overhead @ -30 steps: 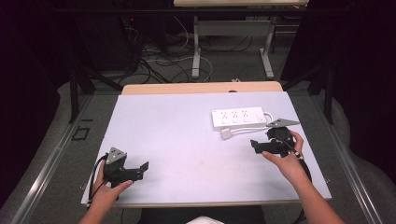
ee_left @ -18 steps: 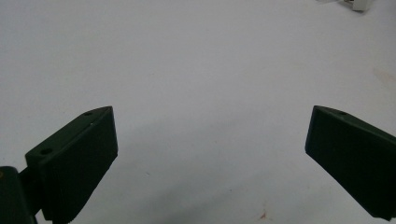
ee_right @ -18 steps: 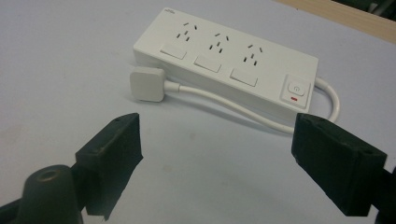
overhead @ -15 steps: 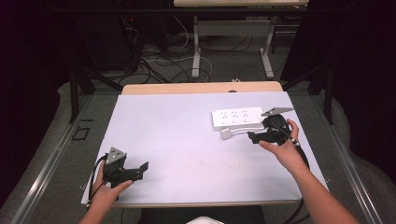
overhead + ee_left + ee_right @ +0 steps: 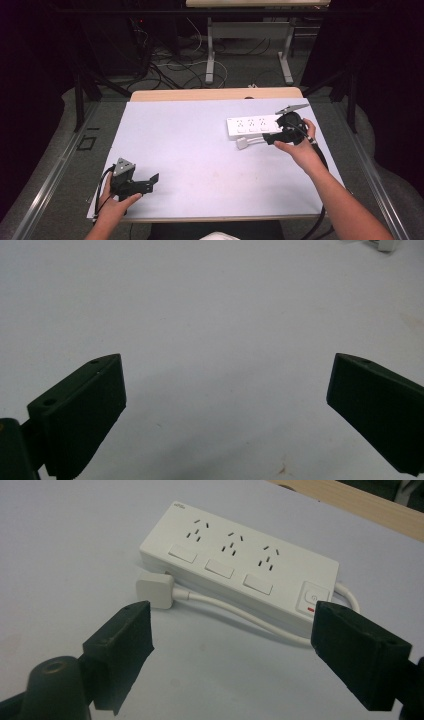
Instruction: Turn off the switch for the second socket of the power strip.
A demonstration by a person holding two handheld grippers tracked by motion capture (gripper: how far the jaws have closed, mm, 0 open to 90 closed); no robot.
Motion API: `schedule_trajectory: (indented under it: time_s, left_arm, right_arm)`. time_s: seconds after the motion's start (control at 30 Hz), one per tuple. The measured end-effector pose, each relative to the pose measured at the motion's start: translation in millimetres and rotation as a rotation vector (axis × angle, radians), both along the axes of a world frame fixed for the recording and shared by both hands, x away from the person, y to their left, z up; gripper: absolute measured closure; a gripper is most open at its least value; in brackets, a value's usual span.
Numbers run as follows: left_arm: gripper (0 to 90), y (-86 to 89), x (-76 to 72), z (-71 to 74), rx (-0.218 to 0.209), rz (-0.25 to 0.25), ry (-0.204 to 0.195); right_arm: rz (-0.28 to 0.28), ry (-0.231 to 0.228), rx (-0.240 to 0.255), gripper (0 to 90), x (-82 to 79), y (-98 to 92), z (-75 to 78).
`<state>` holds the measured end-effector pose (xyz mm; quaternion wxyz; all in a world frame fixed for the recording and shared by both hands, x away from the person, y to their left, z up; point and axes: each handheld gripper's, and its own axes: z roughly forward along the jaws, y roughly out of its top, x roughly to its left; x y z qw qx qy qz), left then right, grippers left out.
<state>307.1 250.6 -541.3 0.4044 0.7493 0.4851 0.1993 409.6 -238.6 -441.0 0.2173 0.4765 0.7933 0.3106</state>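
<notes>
While the left gripper [image 5: 150,181] idles with jaws apart at lower left, the right gripper [image 5: 230,645], jaws wide and empty, approaches the white power strip [image 5: 235,565] at the bench's [image 5: 200,145] upper right, so closing on its plug [image 5: 156,589] or cord [image 5: 235,612] likely comes next.

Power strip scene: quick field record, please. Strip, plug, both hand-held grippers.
power strip: white, three outlets, flat on the table, far right
plug: white, lying beside the strip, on its cable
right hand-held gripper: open, empty, aimed at the strip
left hand-held gripper: open, empty, over bare table near left
</notes>
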Motion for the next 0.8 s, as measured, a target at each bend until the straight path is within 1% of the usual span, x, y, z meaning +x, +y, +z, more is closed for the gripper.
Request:
schedule_trajectory:
  time_s: [0.07,0.17,0.3,0.63,0.67,0.77,0.8]
  left_arm:
    - [2.4,0.2,0.1,0.0,0.001,0.0,0.0]
    - [2.5,0.3,0.0,0.0,0.0,0.001,0.001]
    - [2.5,0.2,0.1,-0.1,0.0,0.002,0.001]
    - [2.5,0.4,0.1,0.0,-0.002,0.002,0.001]
    - [2.5,0.4,0.1,0.0,-0.003,0.001,0.002]
    - [2.5,0.5,0.2,-0.1,-0.004,0.002,0.002]
    - [2.5,0.5,0.2,-0.1,-0.004,0.002,0.002]
  right_arm:
    - [-0.006,0.003,-0.001,16.4,3.5,0.8,1.5]
    - [-0.003,0.001,-0.018,16.9,9.1,2.0,3.5]
    - [-0.016,0.016,-0.025,17.2,16.4,6.6,6.0]
    - [-0.015,0.035,-0.053,19.4,30.8,14.6,5.4]
    - [-0.017,0.044,-0.052,20.1,33.6,17.2,4.8]
    - [-0.016,0.051,-0.058,21.5,36.5,19.3,4.2]
    - [-0.015,0.065,-0.051,23.4,38.9,22.4,3.4]
